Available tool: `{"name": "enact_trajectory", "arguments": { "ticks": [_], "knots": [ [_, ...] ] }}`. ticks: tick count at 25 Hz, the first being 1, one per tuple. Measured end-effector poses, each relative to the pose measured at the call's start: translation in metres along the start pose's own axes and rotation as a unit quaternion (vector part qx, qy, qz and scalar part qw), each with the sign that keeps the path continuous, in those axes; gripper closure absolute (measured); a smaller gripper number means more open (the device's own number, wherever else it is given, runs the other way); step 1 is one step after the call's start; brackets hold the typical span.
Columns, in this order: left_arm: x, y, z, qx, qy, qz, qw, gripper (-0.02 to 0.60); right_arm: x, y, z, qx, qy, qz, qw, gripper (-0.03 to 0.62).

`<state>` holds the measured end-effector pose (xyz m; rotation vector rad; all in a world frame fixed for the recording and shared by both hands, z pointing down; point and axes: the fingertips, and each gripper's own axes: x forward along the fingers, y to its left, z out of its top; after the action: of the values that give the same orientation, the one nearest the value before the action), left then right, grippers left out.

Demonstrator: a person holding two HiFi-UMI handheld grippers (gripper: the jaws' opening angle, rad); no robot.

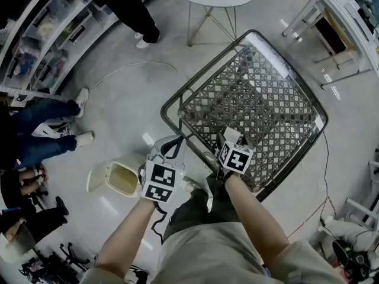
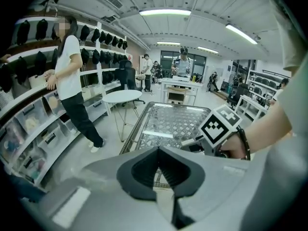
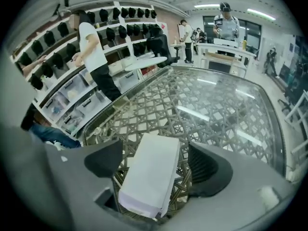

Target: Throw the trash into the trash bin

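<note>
Right gripper [image 3: 156, 163] is wide open for me, white paper trash [image 3: 150, 177] lying between the pads on the lattice table [image 1: 260, 93], untouched. Left gripper [image 2: 160, 153] is closed tight, empty (trash bin [image 1: 121, 178] sits on the floor beside it).

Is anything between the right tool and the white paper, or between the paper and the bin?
Nothing blocks the right tool: the white paper lies between its open jaws. Toward the bin, the left tool hangs in between.
</note>
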<state>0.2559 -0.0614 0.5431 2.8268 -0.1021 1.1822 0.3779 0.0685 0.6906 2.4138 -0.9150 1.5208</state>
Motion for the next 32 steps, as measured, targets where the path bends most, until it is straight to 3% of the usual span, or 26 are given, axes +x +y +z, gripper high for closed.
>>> {"name": "enact_trajectory", "arguments": {
  "ticks": [4,9,12,17,26,32],
  "knots": [
    [-0.001,0.014,-0.009,-0.012,0.006,0.012,0.9998,0.578,0.013,-0.008,-0.015,0.016,0.022,-0.027,0.999,0.164],
    [-0.006,0.024,-0.023,-0.028,0.015,0.021,0.9993,0.578,0.021,-0.007,-0.02,0.004,0.035,-0.029,0.999,0.167],
    [-0.009,0.024,-0.032,-0.039,0.017,0.024,0.9988,0.578,0.022,-0.004,-0.021,0.001,0.032,-0.024,0.999,0.235],
    [-0.017,0.021,-0.042,-0.048,0.017,0.029,0.9983,0.578,0.017,-0.003,-0.02,0.003,0.028,-0.015,0.999,0.258],
    [-0.054,0.036,-0.045,-0.062,-0.002,0.064,0.996,0.578,-0.022,0.015,0.031,-0.036,-0.039,0.02,0.998,0.266],
    [-0.101,0.052,-0.033,-0.075,-0.034,0.115,0.9899,0.578,-0.074,0.048,0.082,-0.063,-0.095,0.079,0.99,0.266]
  ]
}}
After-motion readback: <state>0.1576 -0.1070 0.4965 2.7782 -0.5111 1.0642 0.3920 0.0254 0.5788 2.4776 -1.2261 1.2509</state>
